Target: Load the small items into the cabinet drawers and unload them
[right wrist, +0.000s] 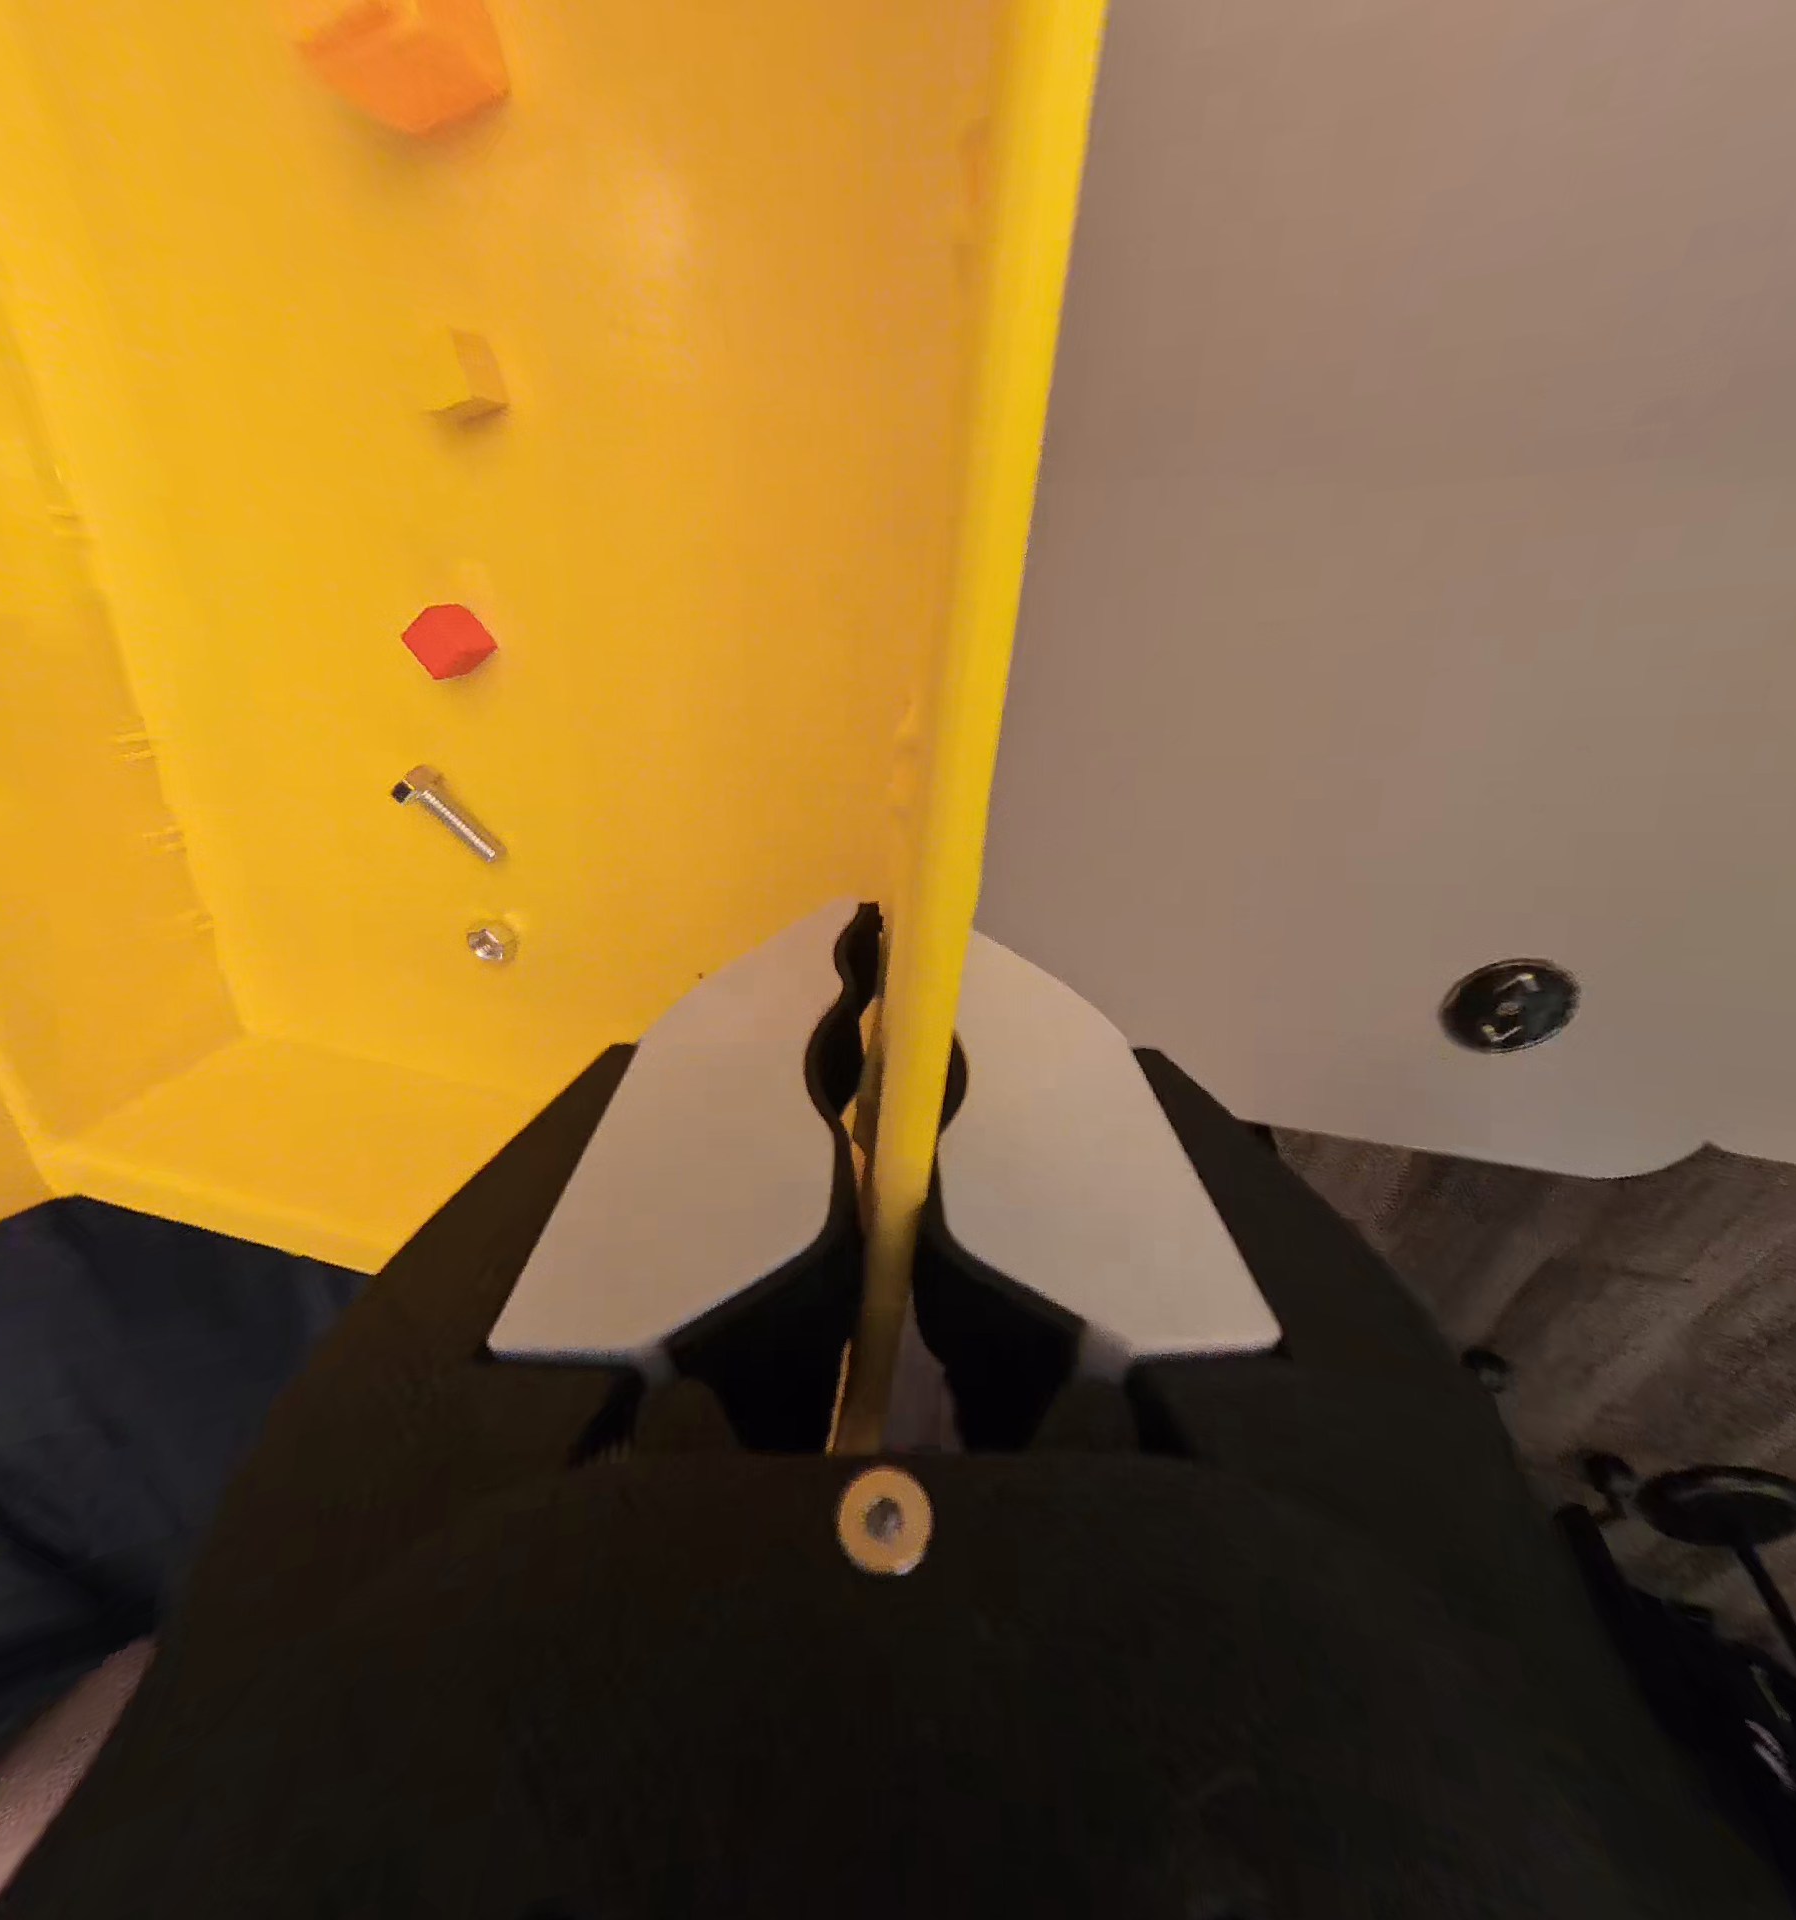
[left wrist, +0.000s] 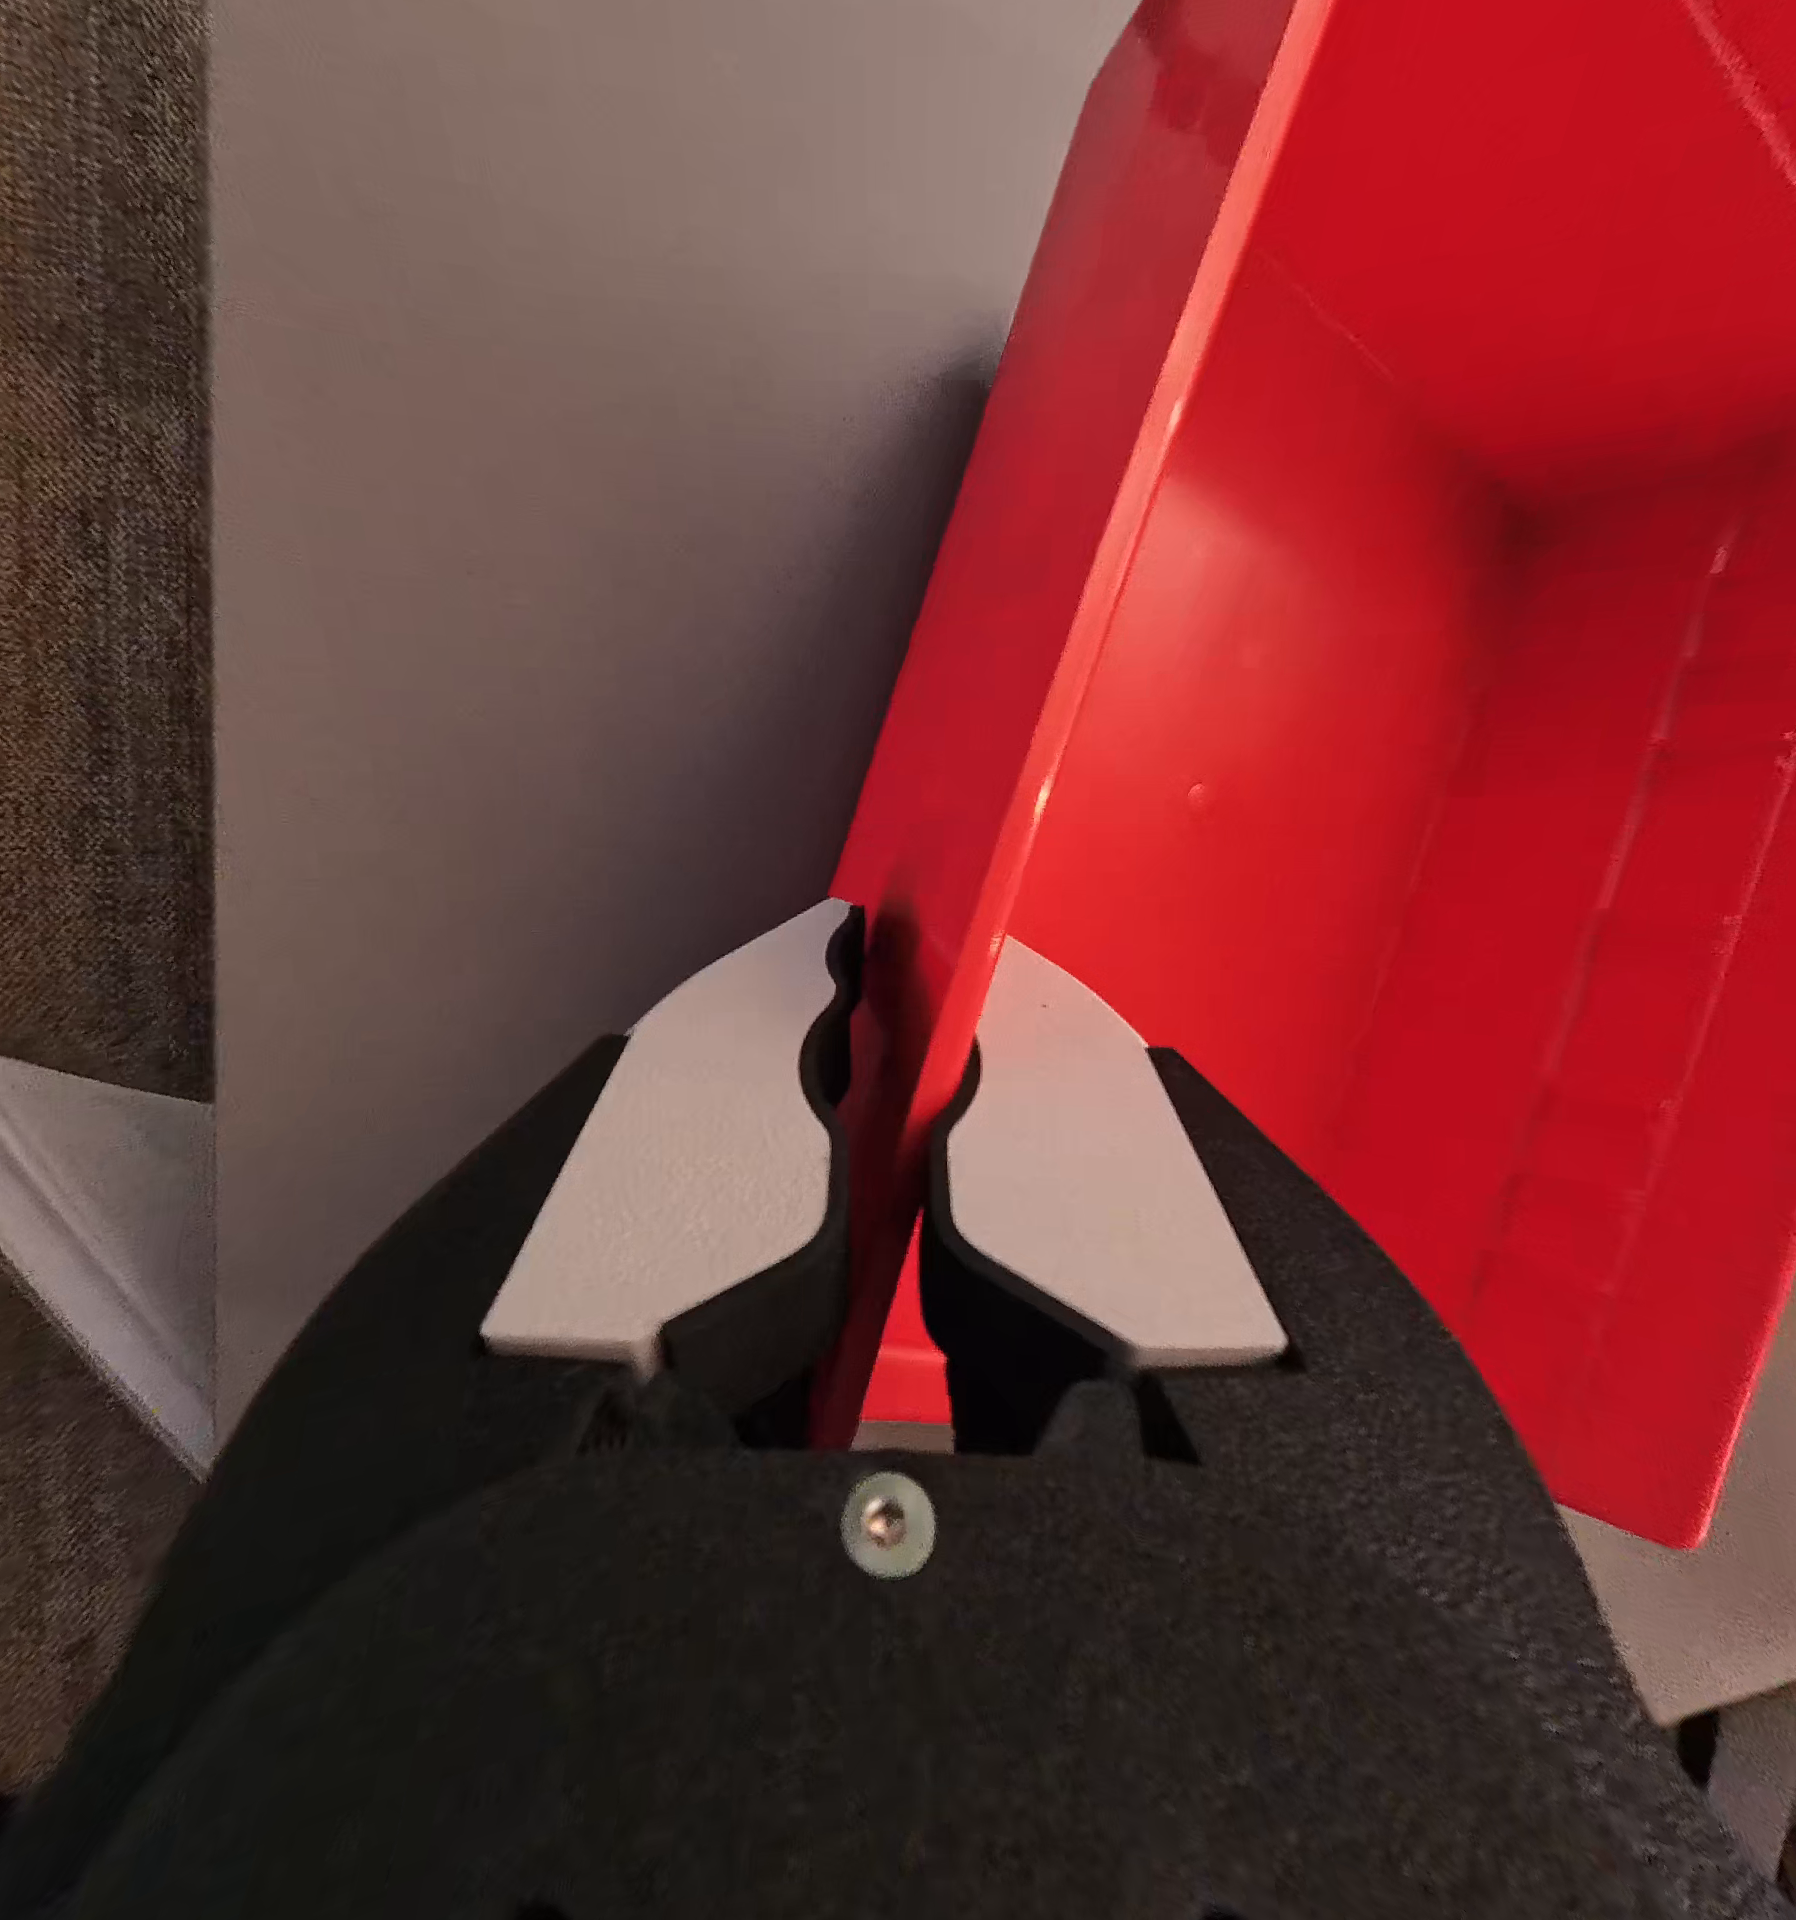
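- Left gripper (left wrist: 909, 971) is pinching one red drawer (left wrist: 1393, 727) by its wall, jaws nearly closed.
- Right gripper (right wrist: 909, 971) is clamping one yellow drawer (right wrist: 665, 468) likewise.
- Yellow drawer is holding five items: orange block (right wrist: 406, 62), yellow cube (right wrist: 473, 379), red cube (right wrist: 447, 641), bolt (right wrist: 447, 812), nut (right wrist: 491, 941).

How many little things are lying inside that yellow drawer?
5: an orange block at the top edge, a yellow cube below it, a red cube, a silver bolt, then a small nut nearest the right gripper. More may be hidden beyond the frame.
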